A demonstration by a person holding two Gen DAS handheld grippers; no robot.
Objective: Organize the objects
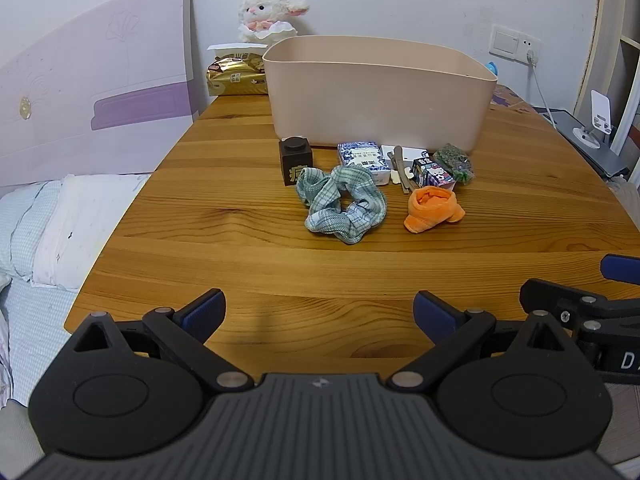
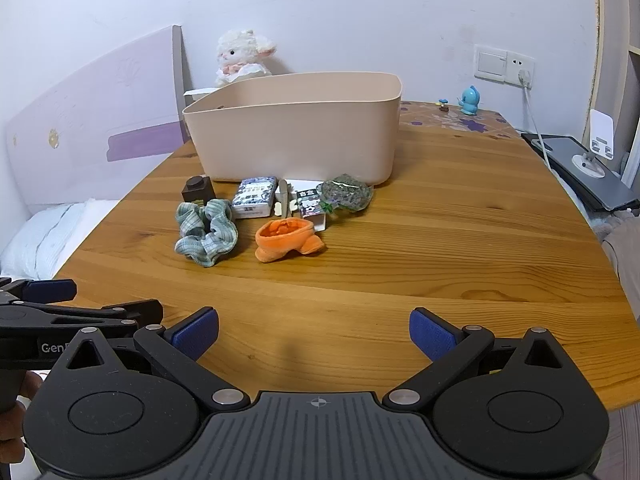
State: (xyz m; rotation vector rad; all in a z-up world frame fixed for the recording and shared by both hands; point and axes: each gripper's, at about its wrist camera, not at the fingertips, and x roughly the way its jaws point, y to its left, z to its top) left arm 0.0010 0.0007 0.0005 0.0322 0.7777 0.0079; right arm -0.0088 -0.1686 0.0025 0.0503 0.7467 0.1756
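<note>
Spread gripper [image 1: 319, 316], crumpled green scrunchie [image 1: 342, 204]

Bare desk [image 2: 360, 280] stretches from the near edge to the clutter, giving wide passage. A row of small things blocks the way to the beige bin [image 2: 296, 140]: green scrunchie [image 2: 206, 232] left, orange cloth [image 2: 286, 238] in the middle, dark green packet [image 2: 346, 194] right. The right side of the desk lies free up to the far wall; the bin's top is open.

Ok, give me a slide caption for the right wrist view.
Open right gripper faces small clutter, including a green plaid scrunchie and orange plush sock, before a beige plastic bin.
</note>
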